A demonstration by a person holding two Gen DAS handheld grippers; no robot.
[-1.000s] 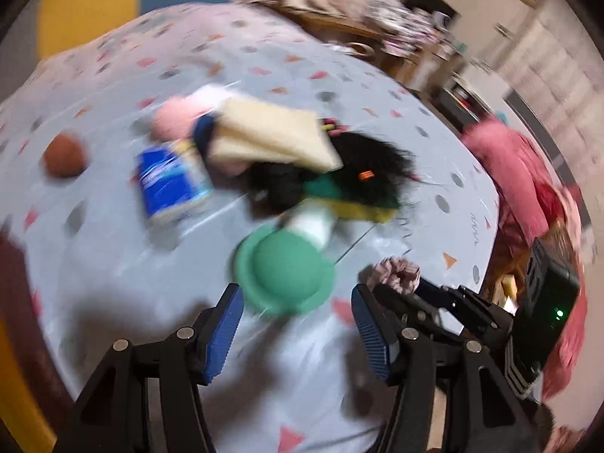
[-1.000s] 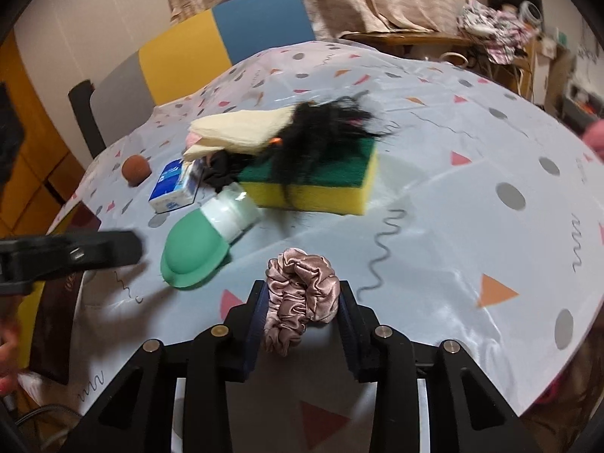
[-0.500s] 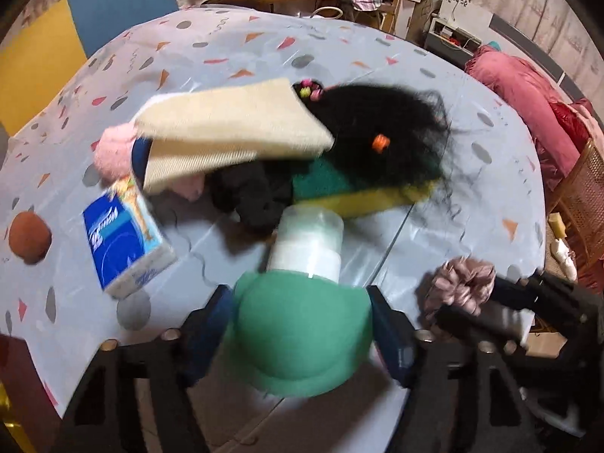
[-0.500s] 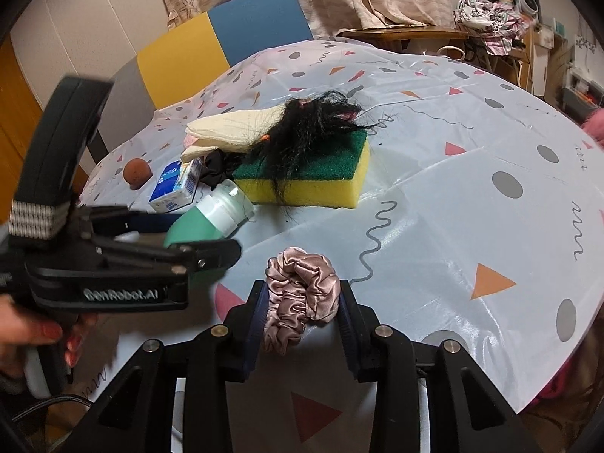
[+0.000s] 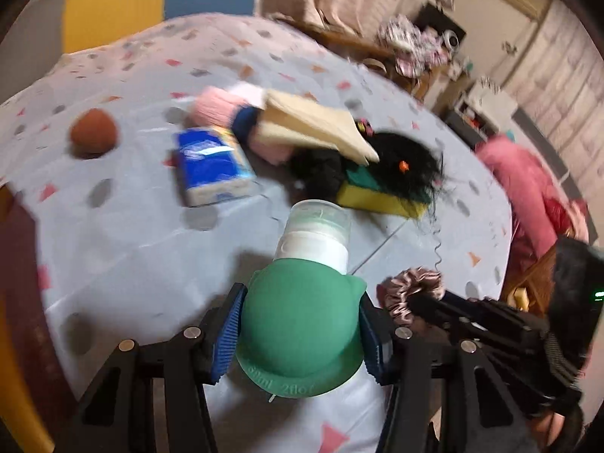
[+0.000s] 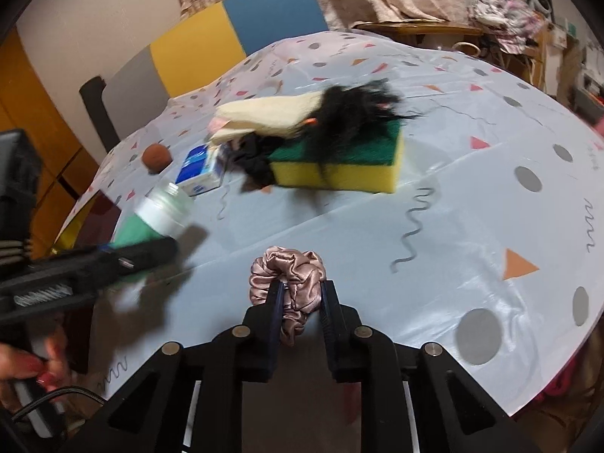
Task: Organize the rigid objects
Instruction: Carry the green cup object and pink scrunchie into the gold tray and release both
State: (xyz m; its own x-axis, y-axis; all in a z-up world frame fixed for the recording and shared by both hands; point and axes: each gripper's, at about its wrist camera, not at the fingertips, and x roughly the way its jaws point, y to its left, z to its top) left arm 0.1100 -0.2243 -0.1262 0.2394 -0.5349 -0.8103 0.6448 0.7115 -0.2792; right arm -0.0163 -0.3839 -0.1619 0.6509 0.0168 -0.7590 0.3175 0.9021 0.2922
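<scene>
My left gripper (image 5: 298, 336) is shut on a green squeeze bottle (image 5: 298, 324) with a white cap, held above the table near its front edge; the bottle also shows in the right wrist view (image 6: 151, 222). My right gripper (image 6: 300, 309) is shut on a pink satin scrunchie (image 6: 287, 271), just right of the left gripper; the scrunchie also shows in the left wrist view (image 5: 411, 287). A yellow-green sponge (image 6: 339, 162) with black hair on it, a blue tissue pack (image 5: 211, 166) and a brown ball (image 5: 92, 132) lie on the table.
The table has a light blue patterned cloth (image 6: 472, 207). A cream cloth (image 5: 313, 124), a pink soft item (image 5: 215, 105) and a black scrunchie (image 6: 253, 158) lie in the pile. A chair (image 6: 211, 37) stands behind the table. Pink clothing (image 5: 524, 188) lies off the right side.
My left gripper closed in on the green bottle, shut on it and lifted it toward the front. My right gripper kept hold of the pink scrunchie.
</scene>
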